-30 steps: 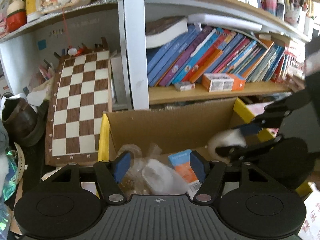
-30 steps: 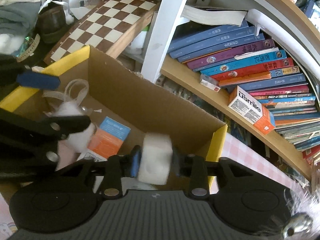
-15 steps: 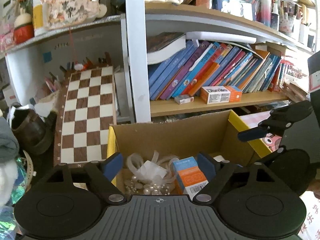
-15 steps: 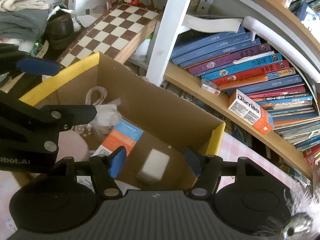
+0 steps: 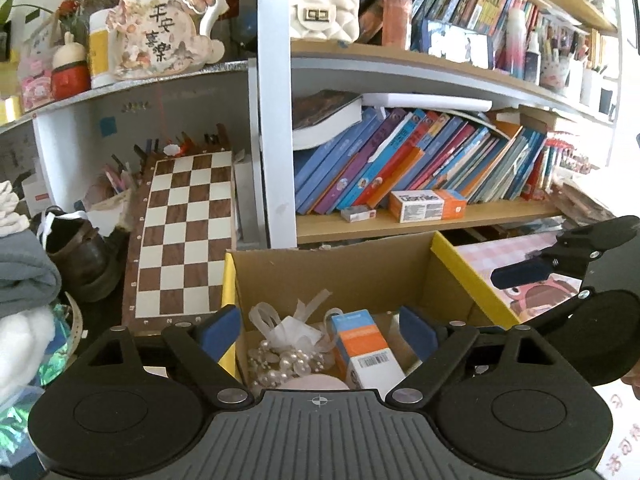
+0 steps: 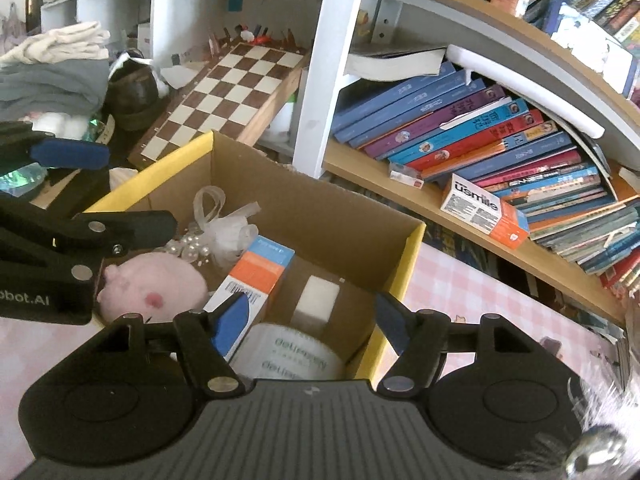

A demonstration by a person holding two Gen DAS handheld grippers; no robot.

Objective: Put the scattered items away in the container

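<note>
While both grippers' fingers (image 6: 230,322) spread empty, white block (image 6: 316,298) lies in yellow-rimmed box (image 6: 404,258).

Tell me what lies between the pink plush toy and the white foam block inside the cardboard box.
The blue-and-orange carton lies between the pink plush toy and the white foam block, seen in the right wrist view.

Brown cardboard box (image 6: 320,216) with yellow flaps holds a pink plush (image 6: 156,284), an orange-blue-white carton (image 6: 256,276), a white block (image 6: 316,298), beside a brown-and-cream chessboard (image 5: 182,236) and a pink-checked tablecloth (image 6: 460,292).
</note>
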